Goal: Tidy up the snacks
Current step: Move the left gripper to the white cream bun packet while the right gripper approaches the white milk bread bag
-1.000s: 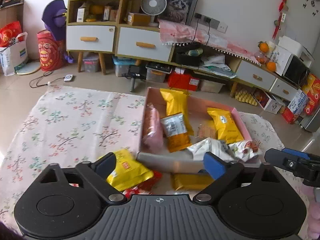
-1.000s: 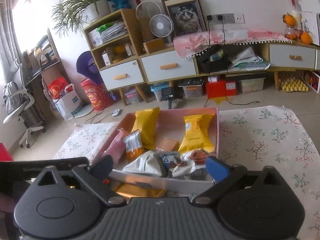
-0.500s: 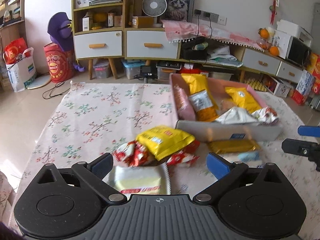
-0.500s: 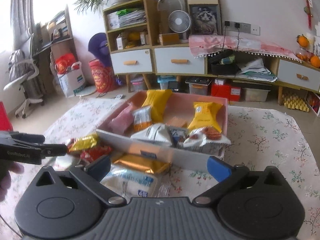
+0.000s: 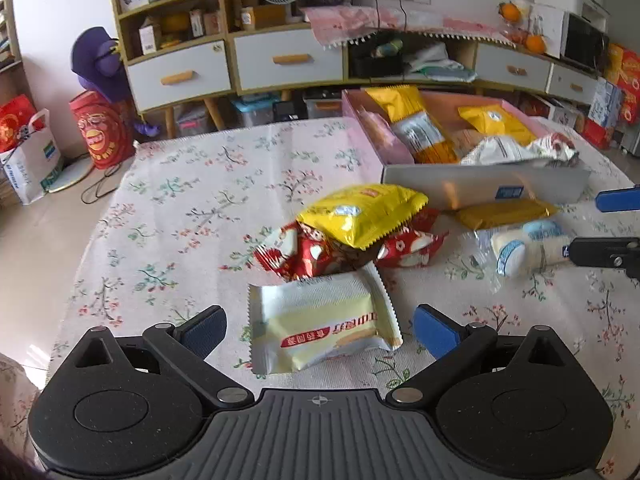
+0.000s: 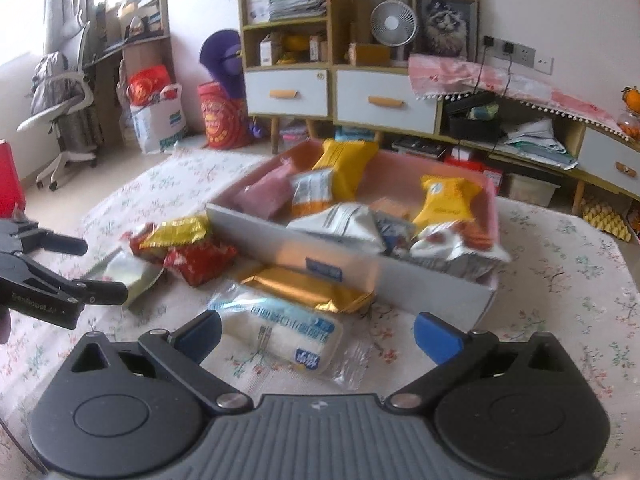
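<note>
My left gripper [image 5: 318, 330] is spread wide and holds nothing; the pale yellow cake packet [image 5: 320, 326] lies on the flowered tablecloth [image 5: 180, 208] between its fingers. My right gripper [image 6: 318, 334] is also wide apart and empty, over the white packet with blue print [image 6: 280, 332]. Behind are the yellow bag [image 5: 362, 212] on red packets [image 5: 304, 252], then the gold packet [image 6: 308, 286] against the pink box [image 5: 480, 186]. I think I am at the picking step: next I must come lower, close on each packet, and carry it to the box.

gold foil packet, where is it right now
The gold foil packet lies on the tablecloth against the box's front wall, just beyond the clear-wrapped white snack.
</note>
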A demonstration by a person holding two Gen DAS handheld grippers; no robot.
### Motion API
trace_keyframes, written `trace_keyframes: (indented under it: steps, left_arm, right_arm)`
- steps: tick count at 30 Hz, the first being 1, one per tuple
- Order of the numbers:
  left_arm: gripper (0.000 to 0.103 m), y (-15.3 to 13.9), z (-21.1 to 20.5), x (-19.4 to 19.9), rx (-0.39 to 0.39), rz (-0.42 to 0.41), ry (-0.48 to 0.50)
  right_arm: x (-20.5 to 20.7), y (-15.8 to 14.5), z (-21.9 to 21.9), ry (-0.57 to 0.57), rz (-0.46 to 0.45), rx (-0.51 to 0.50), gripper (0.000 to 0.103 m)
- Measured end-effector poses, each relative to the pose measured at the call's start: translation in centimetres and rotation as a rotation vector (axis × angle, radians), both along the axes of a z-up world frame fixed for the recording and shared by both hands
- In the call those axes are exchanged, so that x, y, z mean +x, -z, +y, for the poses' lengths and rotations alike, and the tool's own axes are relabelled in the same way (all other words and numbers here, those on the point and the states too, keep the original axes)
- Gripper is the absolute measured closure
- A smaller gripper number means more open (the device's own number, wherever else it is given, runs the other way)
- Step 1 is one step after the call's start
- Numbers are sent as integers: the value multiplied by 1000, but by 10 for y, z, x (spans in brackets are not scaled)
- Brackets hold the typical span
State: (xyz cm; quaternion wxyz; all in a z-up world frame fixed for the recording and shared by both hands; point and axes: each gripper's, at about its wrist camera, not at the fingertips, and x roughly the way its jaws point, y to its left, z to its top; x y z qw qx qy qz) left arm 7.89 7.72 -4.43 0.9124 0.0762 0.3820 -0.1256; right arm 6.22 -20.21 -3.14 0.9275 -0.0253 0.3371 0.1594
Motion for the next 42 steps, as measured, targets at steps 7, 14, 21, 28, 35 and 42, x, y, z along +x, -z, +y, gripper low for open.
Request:
trace_keyframes:
  steps: [7, 14, 21, 28, 35, 42]
  left_arm:
    - [3, 8, -6, 7, 3, 68, 67]
    - [3, 2, -14, -3, -13, 123, 210]
    - [3, -3, -22, -14, -23, 168, 336]
    - [3, -10, -18, -14, 16, 171, 360]
    - [4, -6, -11, -2, 30, 115, 274]
    - [10, -1, -19, 4, 17, 70, 282]
  right_arm:
    - [9, 14, 8, -6, 41, -5, 12]
    - [13, 19, 16, -35, 61, 5, 13]
    - [5, 11, 25, -104, 78, 30, 18]
    - [-8, 0, 33, -238, 112, 47, 24]
    - [-1, 5, 28, -189, 78, -22, 23]
    - [23, 19, 18, -135, 78, -13, 22]
